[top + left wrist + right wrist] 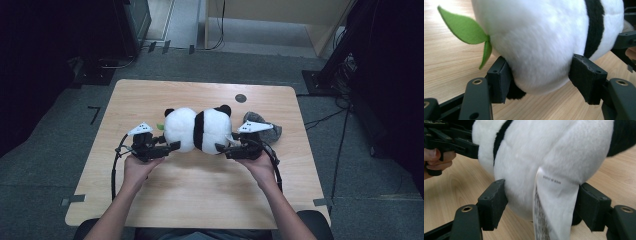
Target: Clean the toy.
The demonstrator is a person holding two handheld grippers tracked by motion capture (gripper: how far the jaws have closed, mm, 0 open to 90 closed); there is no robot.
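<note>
My left gripper point(172, 146) is clamped on the white end of the plush panda point(198, 130), its 2 jaws pressing into the fur. My right gripper point(218, 148) is clamped on the opposite end, beside the sewn label point(554, 205). The panda lies at table point(200, 200) centre. A grey cloth point(270, 131) sits at its 3 o'clock.

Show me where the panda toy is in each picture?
High view: panda toy lies mid-table, between both grippers.
Left gripper view: fills the upper middle, between the jaws.
Right gripper view: upper middle, its white tag hanging down.
Shared landmark: the black band around it.
</note>
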